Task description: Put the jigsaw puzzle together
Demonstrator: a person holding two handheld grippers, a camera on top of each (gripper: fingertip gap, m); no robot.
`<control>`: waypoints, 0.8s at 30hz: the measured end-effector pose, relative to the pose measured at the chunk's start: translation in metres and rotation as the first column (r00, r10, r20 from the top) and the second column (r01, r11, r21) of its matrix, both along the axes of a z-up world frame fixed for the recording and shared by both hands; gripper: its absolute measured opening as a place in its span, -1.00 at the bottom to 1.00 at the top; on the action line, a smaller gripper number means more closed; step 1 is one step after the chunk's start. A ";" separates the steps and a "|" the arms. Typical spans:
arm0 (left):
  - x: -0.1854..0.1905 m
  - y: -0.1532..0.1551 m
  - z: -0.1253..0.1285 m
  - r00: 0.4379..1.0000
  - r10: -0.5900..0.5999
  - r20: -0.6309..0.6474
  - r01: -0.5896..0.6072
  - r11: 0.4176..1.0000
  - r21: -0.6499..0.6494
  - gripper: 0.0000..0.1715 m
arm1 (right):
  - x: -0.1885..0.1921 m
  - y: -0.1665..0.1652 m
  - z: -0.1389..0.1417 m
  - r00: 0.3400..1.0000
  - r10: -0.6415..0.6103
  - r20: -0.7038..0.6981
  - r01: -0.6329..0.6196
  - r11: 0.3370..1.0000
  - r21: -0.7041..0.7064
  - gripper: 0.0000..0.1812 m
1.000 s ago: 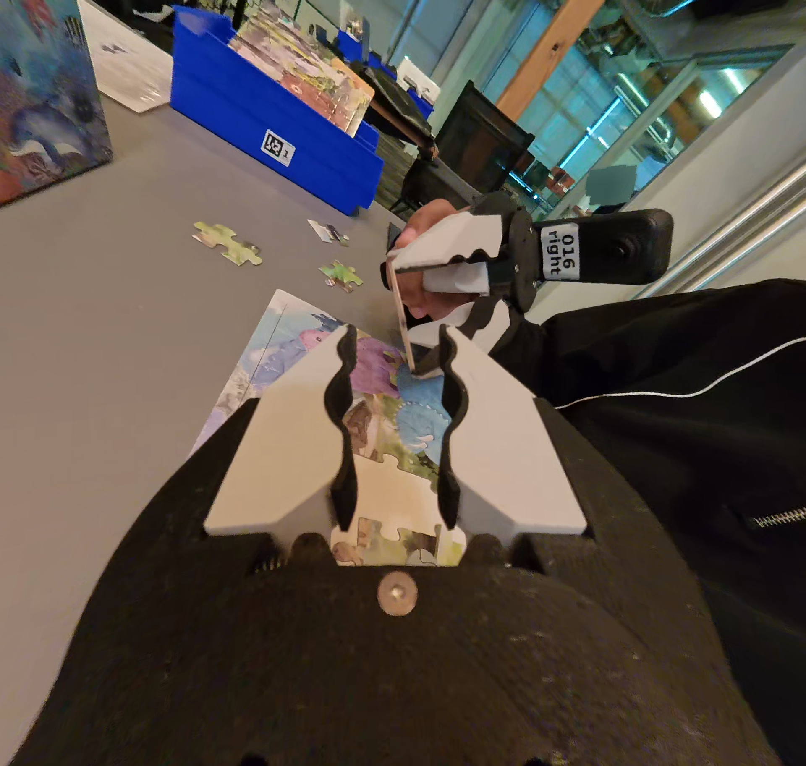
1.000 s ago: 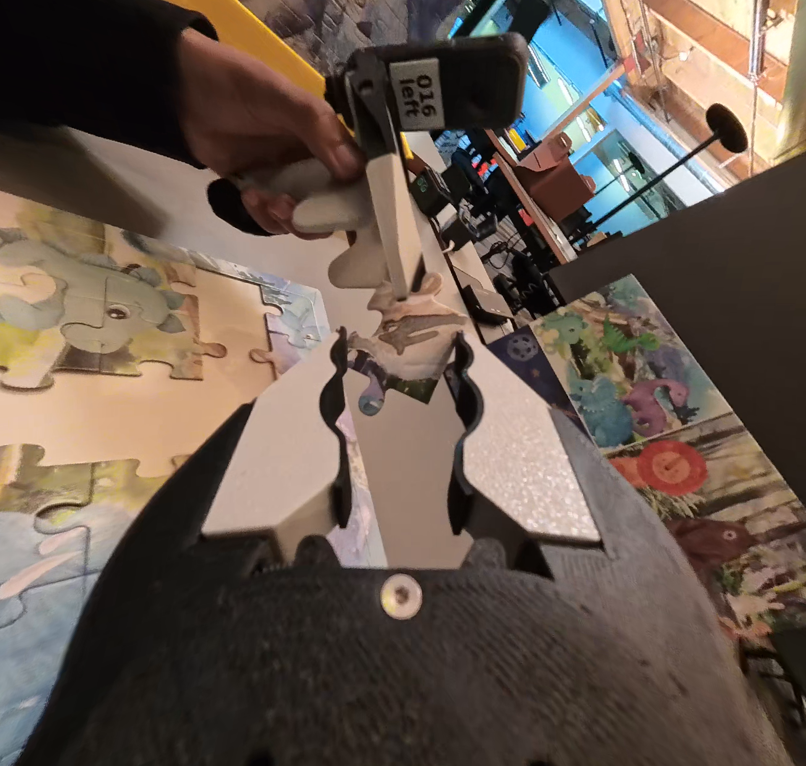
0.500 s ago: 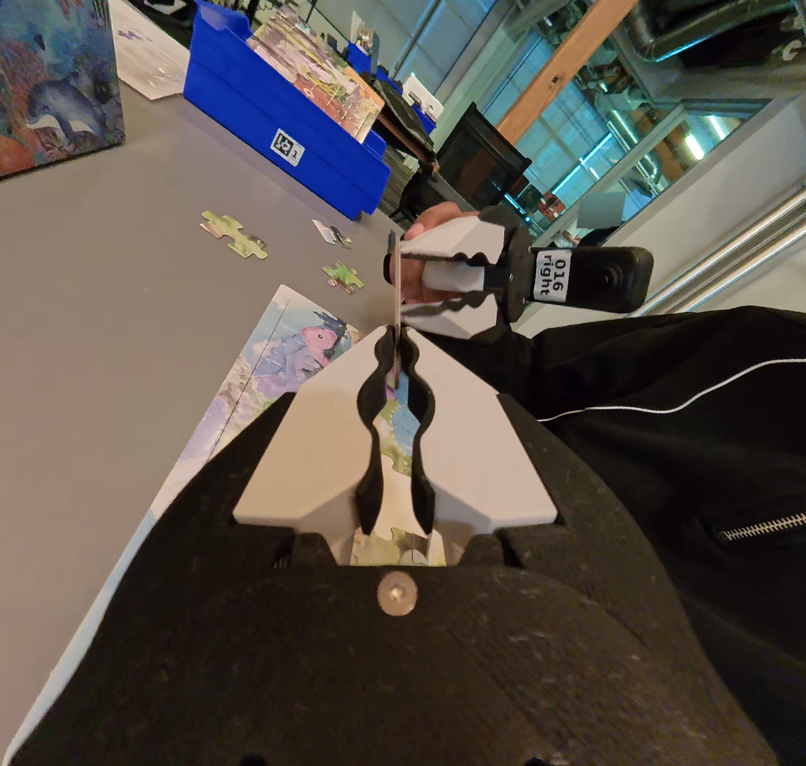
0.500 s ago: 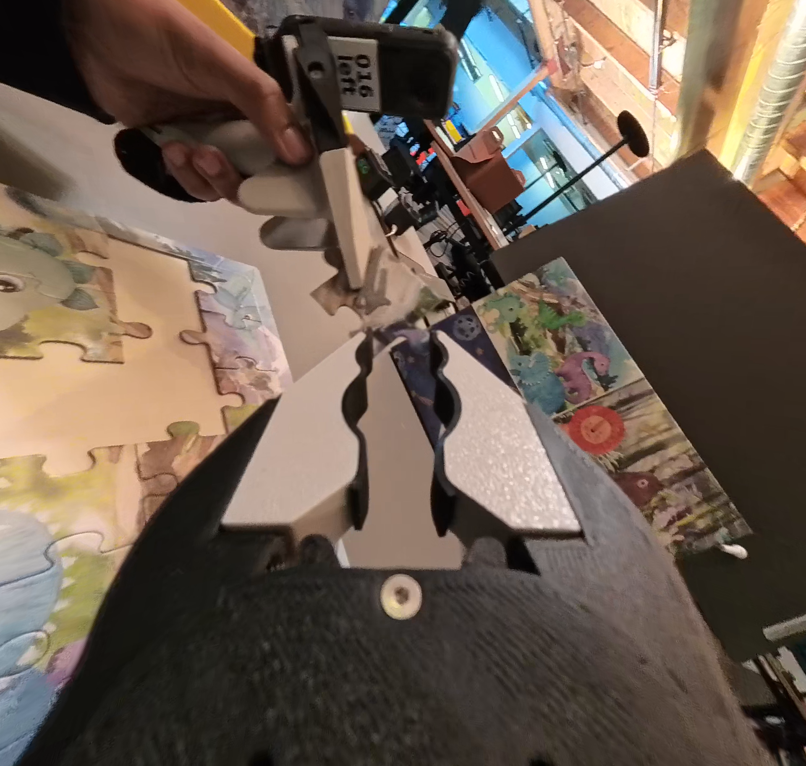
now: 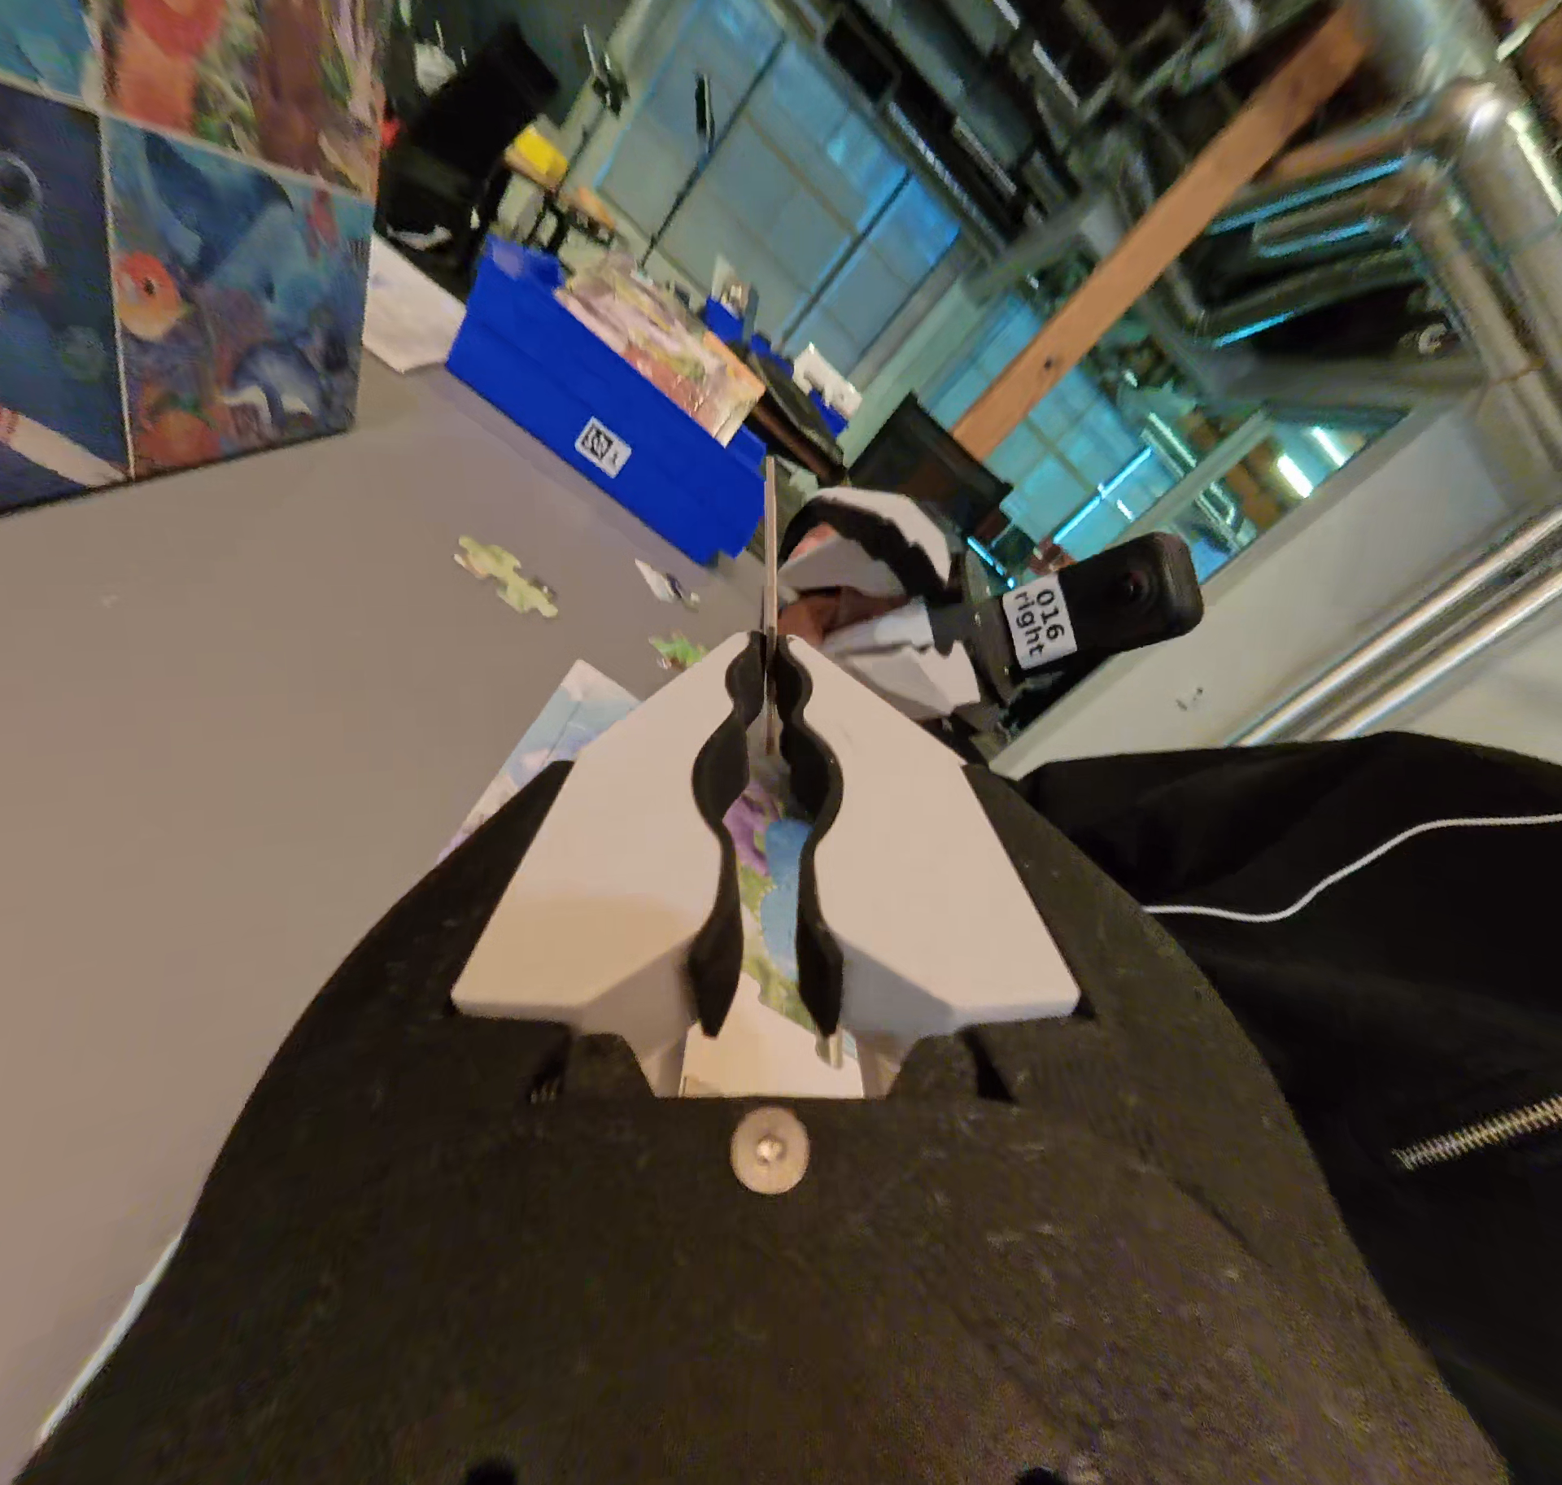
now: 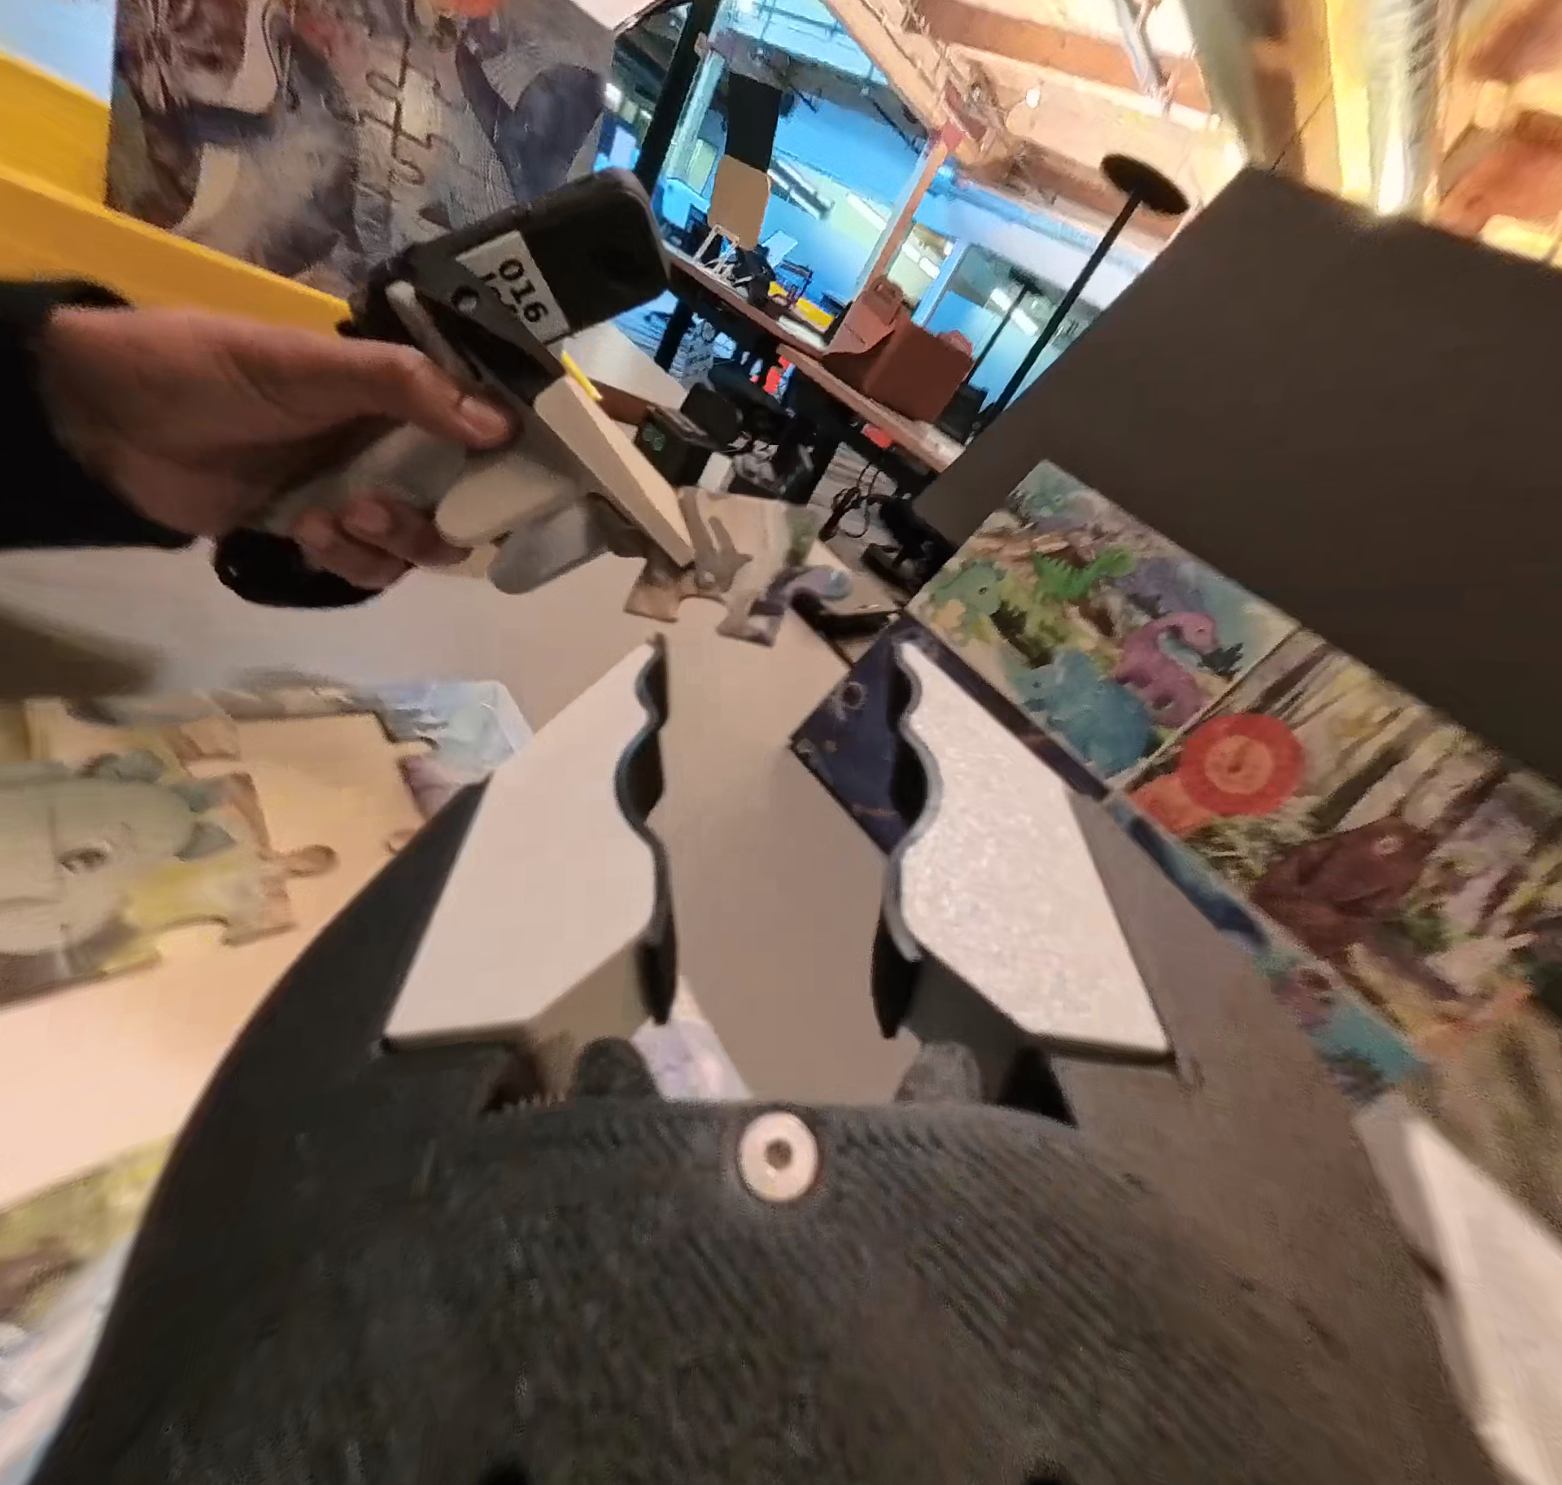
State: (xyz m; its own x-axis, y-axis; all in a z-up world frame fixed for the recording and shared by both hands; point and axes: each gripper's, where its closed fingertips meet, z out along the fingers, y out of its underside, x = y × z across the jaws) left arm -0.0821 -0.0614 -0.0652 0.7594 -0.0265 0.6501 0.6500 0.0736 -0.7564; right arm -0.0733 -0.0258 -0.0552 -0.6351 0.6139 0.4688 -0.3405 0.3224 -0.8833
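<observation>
Your left hand-held gripper (image 5: pixel 767 656) is clamped on one puzzle piece (image 5: pixel 769 565), held edge-on at frame centre. Your right hand-held gripper (image 6: pixel 782 654) stands wide and empty. The puzzle board (image 6: pixel 211 776), at left in the right wrist view, is part filled with bare gaps. Three loose pieces (image 5: pixel 505 575) lie on the desk (image 5: pixel 253 683), upper centre. Much remains.
</observation>
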 end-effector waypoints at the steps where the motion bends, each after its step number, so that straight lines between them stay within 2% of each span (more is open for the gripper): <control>1: -0.002 -0.001 0.002 1.000 0.018 -0.006 -0.018 1.000 0.011 -1.00 | -0.002 -0.006 -0.003 0.998 0.002 0.055 0.000 1.000 -0.028 -0.33; 3: -0.003 -0.001 0.004 0.999 0.039 -0.015 -0.039 0.999 0.019 -1.00 | -0.007 -0.016 -0.011 0.989 -0.020 0.144 0.025 0.999 -0.038 -0.17; 5: -0.003 0.001 0.007 0.999 0.042 -0.012 -0.041 0.998 0.037 -1.00 | -0.011 -0.022 -0.016 0.983 -0.051 0.174 0.055 0.998 -0.015 -0.16; 8: 0.001 0.008 0.006 1.000 0.012 0.018 -0.013 0.999 0.048 -1.00 | -0.012 -0.025 -0.012 0.988 -0.076 0.133 0.079 0.997 -0.011 -0.27; 12: 0.010 0.019 0.006 0.999 -0.039 0.034 0.037 0.998 0.055 -1.00 | -0.016 -0.018 -0.011 0.986 -0.164 0.035 0.161 0.984 0.081 -0.37; 15: 0.011 0.022 0.005 0.999 -0.031 0.037 0.029 0.998 0.049 -1.00 | -0.014 -0.014 -0.007 0.983 -0.181 -0.044 0.185 0.977 0.108 -0.46; 22: 0.012 0.020 0.002 0.996 -0.066 0.058 0.063 0.997 0.045 -1.00 | -0.011 -0.014 -0.007 0.973 -0.187 -0.134 0.209 0.962 0.177 -0.48; 23: 0.013 0.020 0.001 0.996 -0.069 0.053 0.067 0.997 0.041 -0.95 | -0.010 -0.013 -0.008 0.973 -0.186 -0.135 0.208 0.961 0.182 -0.48; 24: 0.012 0.019 0.001 0.997 -0.061 0.047 0.059 0.998 0.037 -0.81 | -0.009 -0.012 -0.007 0.973 -0.184 -0.137 0.208 0.961 0.184 -0.48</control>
